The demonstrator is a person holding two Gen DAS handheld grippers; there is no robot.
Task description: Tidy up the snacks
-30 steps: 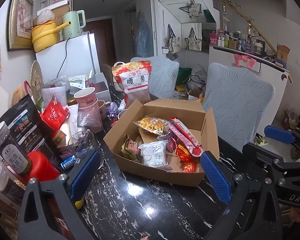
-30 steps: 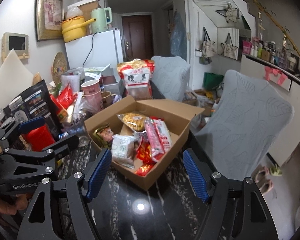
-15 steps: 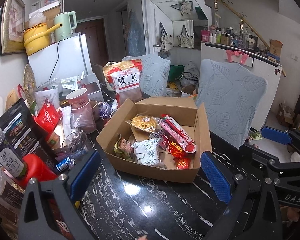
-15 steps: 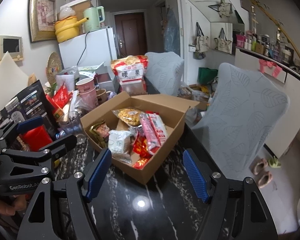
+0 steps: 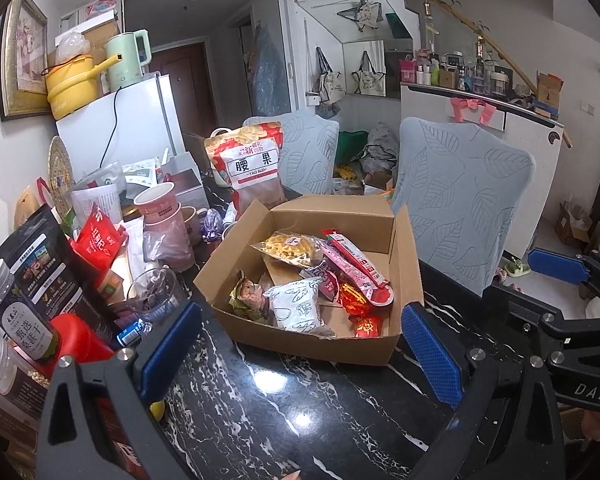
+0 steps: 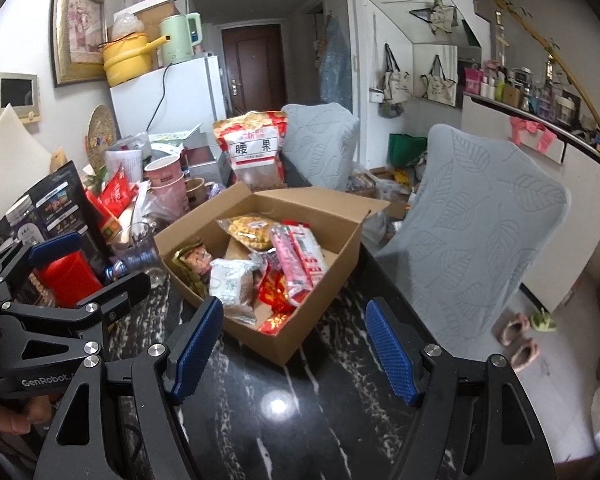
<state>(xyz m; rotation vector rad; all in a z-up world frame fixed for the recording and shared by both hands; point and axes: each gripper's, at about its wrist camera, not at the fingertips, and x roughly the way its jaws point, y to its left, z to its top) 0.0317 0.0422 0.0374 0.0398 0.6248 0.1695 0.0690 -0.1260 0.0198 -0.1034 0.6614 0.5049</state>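
An open cardboard box [image 5: 260,332] [image 6: 332,256] sits on the black marble table. It holds several snack packets: a white packet [image 5: 298,312] [image 6: 230,280], a yellow snack bag [image 5: 290,246] [image 6: 250,230], a long pink pack [image 5: 356,262] [image 6: 300,256] and red sweets [image 5: 366,326]. My left gripper [image 5: 300,352] is open and empty, held back from the box's near wall. My right gripper [image 6: 292,344] is open and empty, in front of the box's near corner. Each gripper shows at the edge of the other's view.
A tall cashew bag [image 5: 254,168] [image 6: 254,148] stands behind the box. Pink cups [image 5: 160,208], a glass [image 5: 152,292], a red packet [image 5: 98,240], dark pouches and jars [image 5: 20,308] crowd the table's left side. Two grey chairs [image 5: 460,208] stand to the right and behind.
Both grippers have drawn back and risen a little, so the box looks slightly farther and smaller. Both stay open and empty. The snacks in the box have not moved.
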